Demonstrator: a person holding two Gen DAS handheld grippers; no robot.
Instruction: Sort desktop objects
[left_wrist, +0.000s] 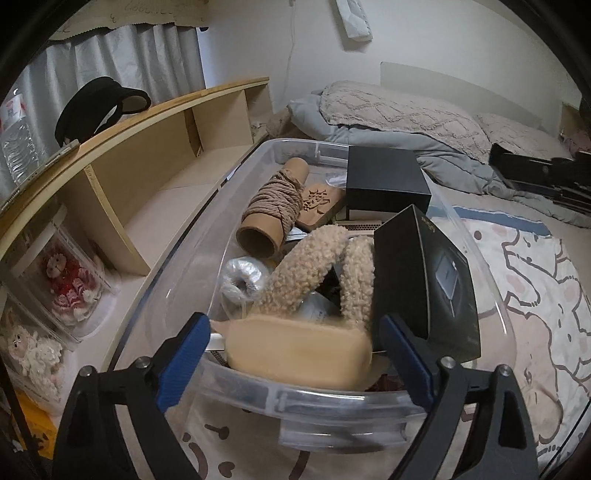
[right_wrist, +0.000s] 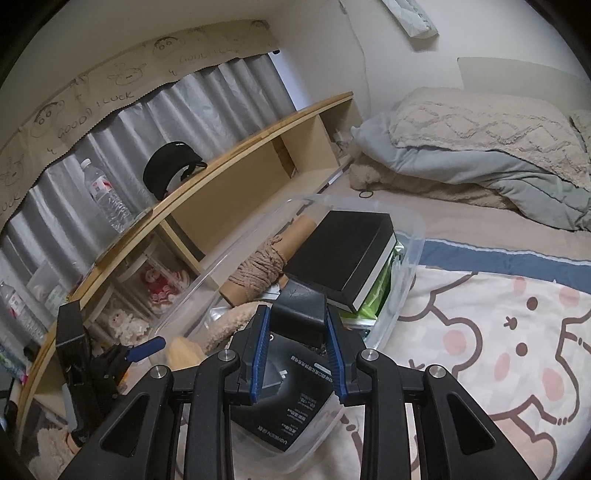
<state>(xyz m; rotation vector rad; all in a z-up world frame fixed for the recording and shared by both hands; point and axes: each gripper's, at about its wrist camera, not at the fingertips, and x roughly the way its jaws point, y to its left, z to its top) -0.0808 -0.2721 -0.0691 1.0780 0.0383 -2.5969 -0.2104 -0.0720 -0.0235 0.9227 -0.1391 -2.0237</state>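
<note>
A clear plastic bin sits on a bed and holds several objects. My left gripper is open, its jaws on either side of a tan bag with fuzzy handles, not pressing it. My right gripper is shut on a black charger box, tilted inside the bin. That box shows at the bin's right side in the left wrist view. A cardboard tube wound with rope and a black flat box lie at the bin's far end.
A wooden shelf unit runs along the bin's left, with a black cap and a water bottle on top and plush toys below. Folded bedding lies beyond. A cartoon sheet covers the right.
</note>
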